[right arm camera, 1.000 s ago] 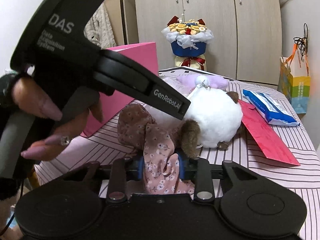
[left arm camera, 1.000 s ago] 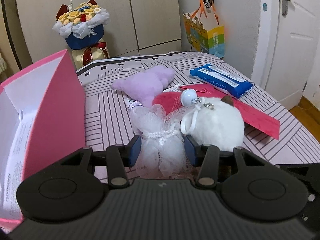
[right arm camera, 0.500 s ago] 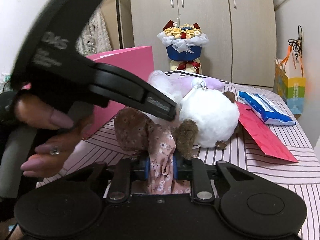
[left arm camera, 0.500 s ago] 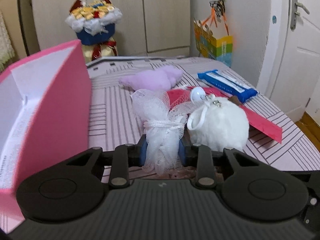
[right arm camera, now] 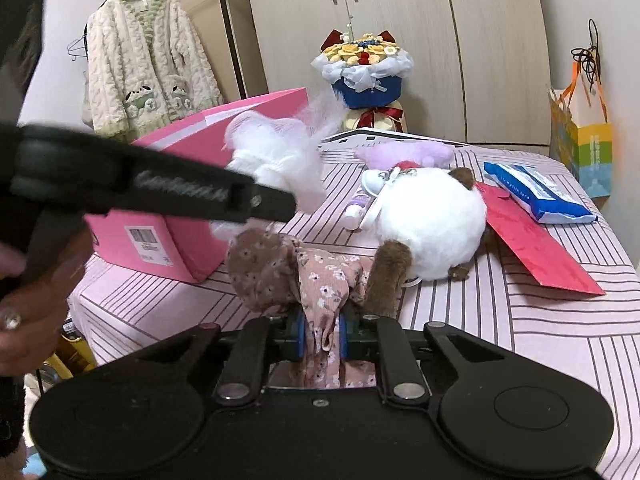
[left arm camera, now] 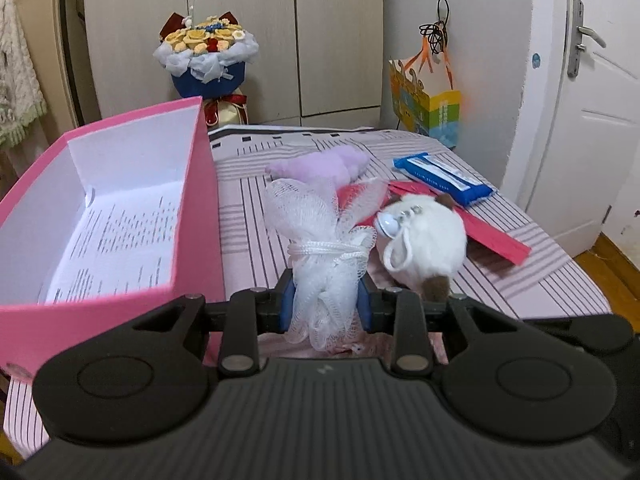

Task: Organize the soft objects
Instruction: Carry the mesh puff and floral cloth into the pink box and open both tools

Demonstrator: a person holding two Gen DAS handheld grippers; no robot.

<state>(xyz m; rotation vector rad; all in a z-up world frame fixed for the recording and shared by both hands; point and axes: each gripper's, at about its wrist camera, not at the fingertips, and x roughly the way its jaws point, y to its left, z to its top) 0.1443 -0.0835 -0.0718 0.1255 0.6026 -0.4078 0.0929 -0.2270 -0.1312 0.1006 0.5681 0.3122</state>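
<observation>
Holding two soft things at once, I have my left hand-held gripper (left arm camera: 324,304) clamped on the white mesh bath puff (left arm camera: 320,248), pinched just below its cord tie so the loose netting bunches between the pads instead of slipping through. The puff is clear of the bed, its top standing beside the open side of the pink box (left arm camera: 120,216), which I take to be the bin for these things; it is white-lined and looks empty from here.

My right hand-held gripper (right arm camera: 322,338) is closing its jaws on a strip of the floral cloth (right arm camera: 304,280), and the pads already squeeze the fabric. I grip it by a hanging fold because the rest is a crumpled heap on the bed (right arm camera: 520,320), and a thin fold is what narrow jaws can bite.

Just beyond the cloth sits the white plush toy (right arm camera: 428,220), round and bulky, touching the red folder (right arm camera: 536,248) it half covers. It will want a much wider bite. Farther back lie the purple plush (left arm camera: 320,162) and a blue wipes pack (left arm camera: 440,178), both untouched. The box stands left of everything, near enough that the puff needs only a short swing over its wall before I let go.
</observation>
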